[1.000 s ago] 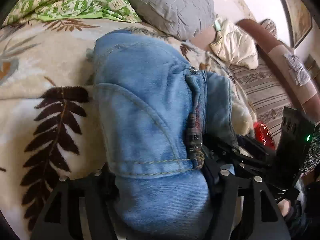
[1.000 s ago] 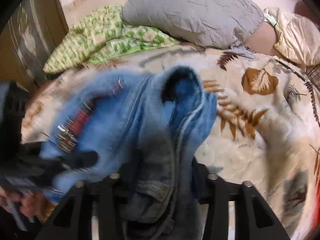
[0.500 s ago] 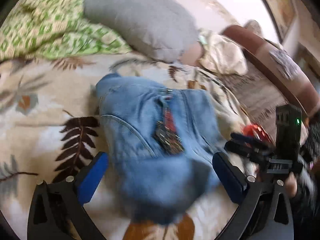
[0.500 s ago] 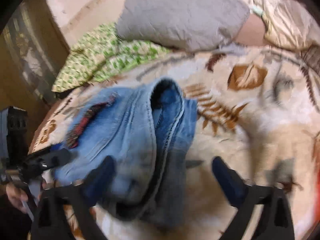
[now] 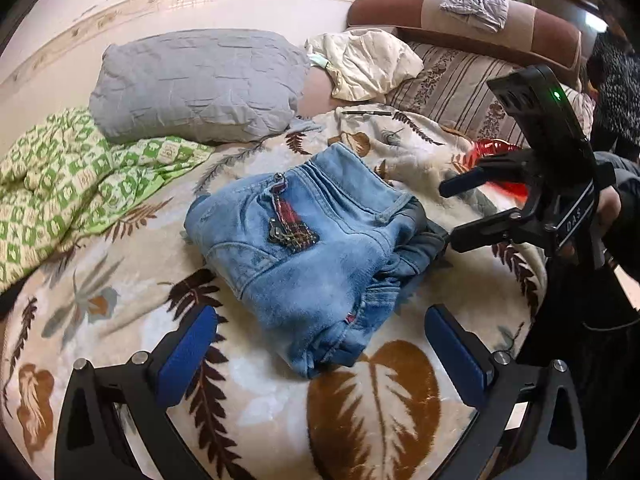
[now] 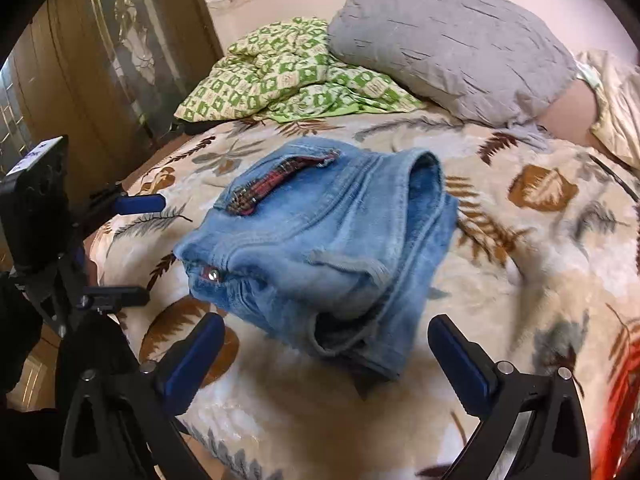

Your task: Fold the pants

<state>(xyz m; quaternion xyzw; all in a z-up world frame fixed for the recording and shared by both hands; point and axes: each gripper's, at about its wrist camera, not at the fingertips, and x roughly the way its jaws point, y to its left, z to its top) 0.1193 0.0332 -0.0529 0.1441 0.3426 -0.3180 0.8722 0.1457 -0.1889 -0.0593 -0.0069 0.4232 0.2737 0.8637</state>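
Folded pants [image 5: 308,248] lying released on the bed [image 5: 372,396], both claws standing wide open and empty.

The folding is appearing essentially complete: the jeans are sitting as a compact, thick bundle on the leaf-patterned blanket, near the middle of the bed, well in front of the grey pillow [image 5: 200,84] at the far side. The left claw [image 5: 320,356] and right claw [image 6: 326,360], having just been opening, are gripping nothing, the denim lying beyond their pads. The bundle is looking lumpy, with layered edges spilling at its near right corner; a tidying press may be remaining.
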